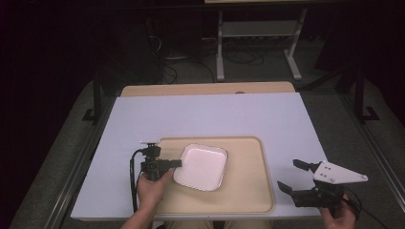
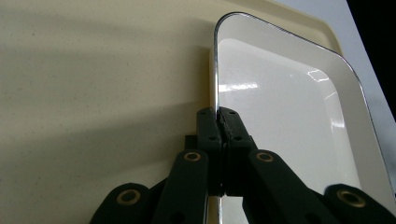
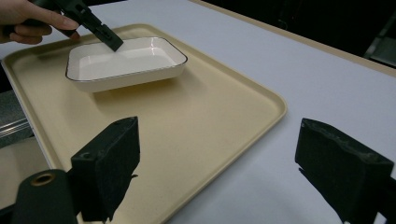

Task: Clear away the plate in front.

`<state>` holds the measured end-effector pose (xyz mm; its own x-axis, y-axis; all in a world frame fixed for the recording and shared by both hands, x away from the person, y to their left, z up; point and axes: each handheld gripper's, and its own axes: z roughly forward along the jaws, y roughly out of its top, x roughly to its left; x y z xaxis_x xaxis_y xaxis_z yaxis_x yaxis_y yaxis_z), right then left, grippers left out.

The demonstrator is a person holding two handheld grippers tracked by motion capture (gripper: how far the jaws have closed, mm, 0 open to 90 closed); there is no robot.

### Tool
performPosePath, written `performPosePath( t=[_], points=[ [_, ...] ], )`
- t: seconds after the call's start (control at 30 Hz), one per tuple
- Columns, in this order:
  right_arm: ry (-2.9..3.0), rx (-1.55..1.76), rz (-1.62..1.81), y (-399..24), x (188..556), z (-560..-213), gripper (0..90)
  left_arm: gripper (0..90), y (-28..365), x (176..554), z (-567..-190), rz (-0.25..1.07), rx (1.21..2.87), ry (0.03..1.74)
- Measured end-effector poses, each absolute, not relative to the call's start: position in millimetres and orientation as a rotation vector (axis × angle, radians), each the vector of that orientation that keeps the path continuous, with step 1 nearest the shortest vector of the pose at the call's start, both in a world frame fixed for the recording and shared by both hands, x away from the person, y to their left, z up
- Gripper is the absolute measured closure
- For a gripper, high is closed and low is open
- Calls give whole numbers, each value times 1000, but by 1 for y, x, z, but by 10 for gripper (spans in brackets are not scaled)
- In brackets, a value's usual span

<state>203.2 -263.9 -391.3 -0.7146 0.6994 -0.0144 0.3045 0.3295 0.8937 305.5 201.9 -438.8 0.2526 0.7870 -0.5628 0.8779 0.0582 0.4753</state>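
Left gripper [image 1: 177, 163] clenched on left rim of white dish [image 1: 201, 166]; dish rested on beige tray [image 1: 248, 191], left of tray centre. Right gripper [image 1: 292, 175] held with jaws spread wide, nothing between, over white tabletop [image 1: 210, 114] just beyond tray's right edge. Dark floor seen beyond far edge.

Dish [image 1: 201, 166] being placed on the tray [image 1: 248, 191], toward its left side, tray being laid on the table [image 1: 210, 114], left gripper [image 1: 177, 163] being closed on the dish's left rim, right gripper [image 1: 291, 175] being held right of the tray, jaws apart.
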Motion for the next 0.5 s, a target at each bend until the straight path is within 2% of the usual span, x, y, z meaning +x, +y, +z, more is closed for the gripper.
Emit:
performPosePath(
  t=[0.2, 0.5],
  points=[
    [2201, 888, 1350, -264, 203, -391, 130, 882, 201, 302, -439, -133, 1724, 1553],
    [2200, 883, 1358, -264, 203, -391, 130, 879, 197, 294, -441, -9, 1724, 1644]
  ],
)
